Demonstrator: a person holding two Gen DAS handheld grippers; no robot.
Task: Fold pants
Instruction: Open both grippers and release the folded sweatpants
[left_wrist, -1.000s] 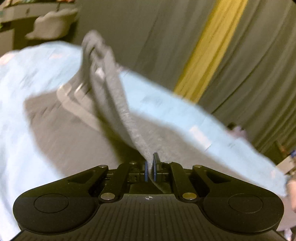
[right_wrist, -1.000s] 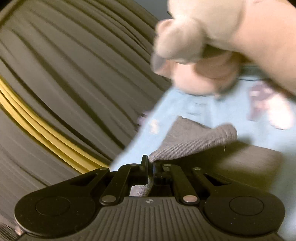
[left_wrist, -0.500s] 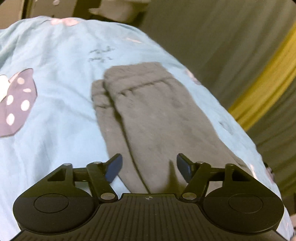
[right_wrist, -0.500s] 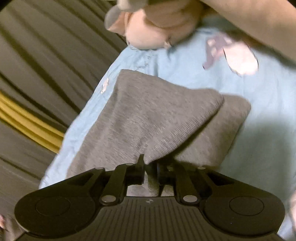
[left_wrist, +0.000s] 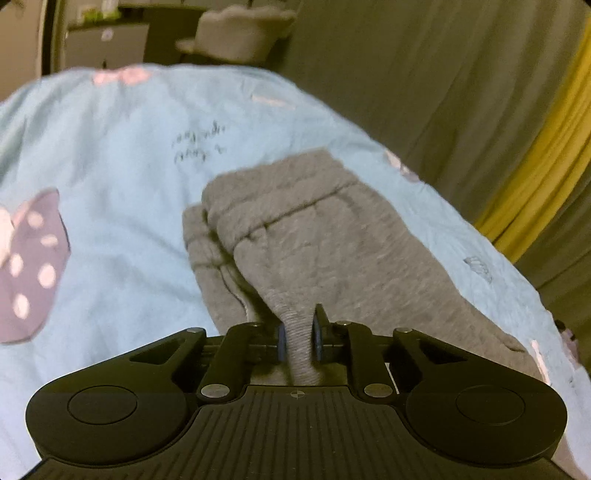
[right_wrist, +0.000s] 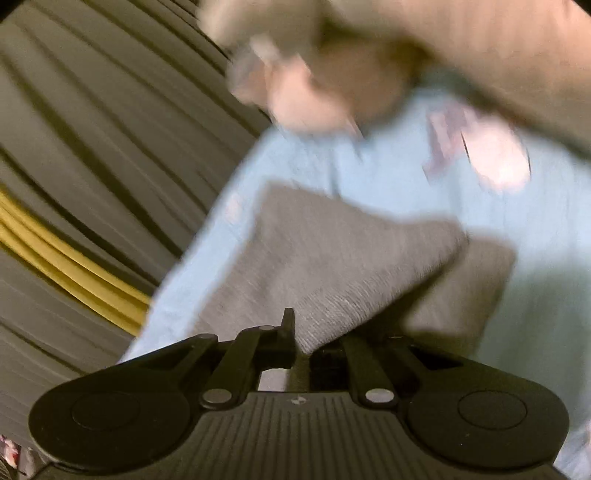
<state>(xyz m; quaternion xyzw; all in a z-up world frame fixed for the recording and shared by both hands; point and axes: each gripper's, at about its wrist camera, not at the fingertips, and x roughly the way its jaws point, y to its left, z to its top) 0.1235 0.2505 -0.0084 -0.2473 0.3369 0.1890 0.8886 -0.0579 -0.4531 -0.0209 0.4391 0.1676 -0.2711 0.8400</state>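
**Asker:** Holding anything, the two tools?

**Describer:** Yes. The left gripper has its blue-padded jaws pinching a bunched ridge of the grey pants. The right gripper has its jaws pressed onto a ribbed grey edge of the same pants, which rises in a slanted flap away from it.

**Asker:** What do the pants feel and look like?

**Describer:** Soft, fuzzy grey knit, folded into a rough oblong. In the left view a gathered band runs across the far end, with a second layer showing along the left side.

**Asker:** Where do they lie?

**Describer:** On a pale blue sheet printed with pink and purple dotted shapes and some dark handwriting-like marks, toward its right side.

**Asker:** What surrounds them?

**Describer:** Dark pleated curtains with a yellow stripe hang beyond the sheet's edge. In the right view a blurred hand and sleeve cross the far top, covering part of the sheet.
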